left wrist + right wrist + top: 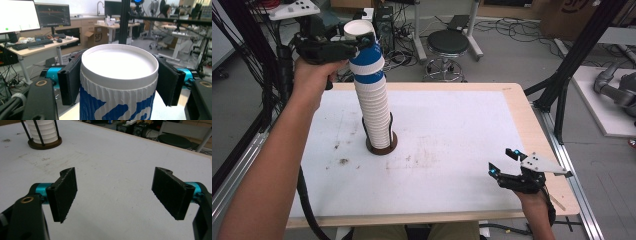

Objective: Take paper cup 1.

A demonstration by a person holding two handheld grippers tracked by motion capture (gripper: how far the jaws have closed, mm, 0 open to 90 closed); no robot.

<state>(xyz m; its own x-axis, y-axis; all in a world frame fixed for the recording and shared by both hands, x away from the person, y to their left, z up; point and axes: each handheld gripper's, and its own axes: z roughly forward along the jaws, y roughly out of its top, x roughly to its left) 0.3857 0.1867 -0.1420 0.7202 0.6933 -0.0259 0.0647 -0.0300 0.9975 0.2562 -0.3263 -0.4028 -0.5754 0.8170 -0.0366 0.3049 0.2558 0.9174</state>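
Note:
A tall stack of ribbed white paper cups [373, 102] stands in a round brown holder [382, 146] with black rods, at the table's left middle. The upper cups bear blue print. My left gripper [361, 44] is raised at the top of the stack, shut on the topmost cup [360, 29]. In the left gripper view both black pads [70, 80] press on the sides of that cup [119, 75] just under its rim. My right gripper [502, 161] rests near the table's front right corner, open, with nothing between its fingers [117, 192]. The holder [44, 143] lies far to its upper left.
The white table top [452, 125] has a wooden border and a few dirt marks near the holder. A black stool [447, 45] and cables sit on the floor beyond the far edge. A black frame post [562, 90] stands by the right edge.

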